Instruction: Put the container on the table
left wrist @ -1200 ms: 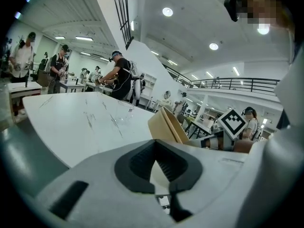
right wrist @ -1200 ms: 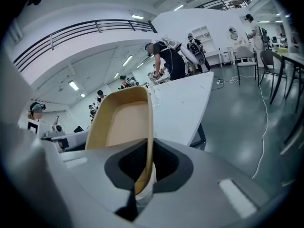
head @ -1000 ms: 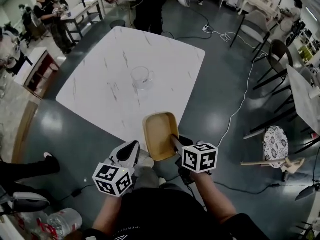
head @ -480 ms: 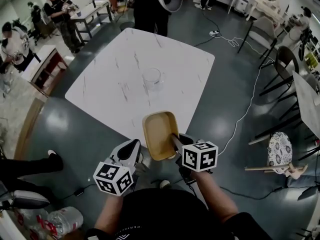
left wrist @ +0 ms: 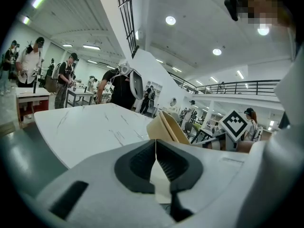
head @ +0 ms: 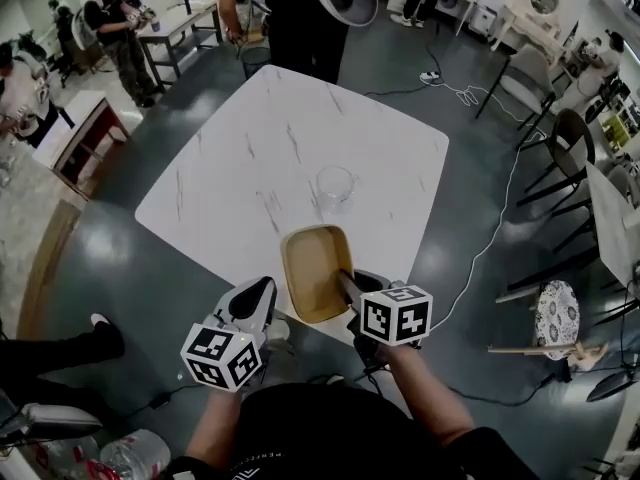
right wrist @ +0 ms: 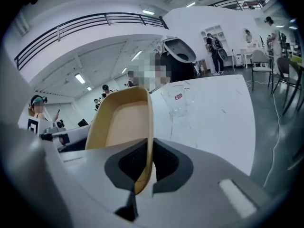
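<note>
Holding the tan container (head: 317,271) in the air, empty and opening up, pinched by its near right wall in the right gripper (head: 346,282). Jaws set narrow there, with only that thin wall between the pads; shown edge-on in the right gripper view.

Now reaching with the far half over the near edge of the white marble table (head: 230,178), and with the near half short of it, above the grey floor (head: 130,268). A second ago, sitting only at the table's near corner. Since then, carried forward with both grippers, bringing more of the tabletop under the far end.

For the task: approach nearly done, set-down not begun. Probably a little farther in, then down, then letting go.

Just beyond the far rim: a clear glass measuring jug (head: 335,190), upright on the table. Apart from the container, but near enough to be knocked by a long push forward. Safer to lower short of it or to one side.

To the left and slightly nearer: the left gripper (head: 262,290), jaws pressed together on nothing, alongside the container without touching it.

Farther out: a person (head: 300,18) standing at the table's far side, a white cable (head: 490,213) trailing over the floor on the right, and chairs (head: 560,128) beyond that.
</note>
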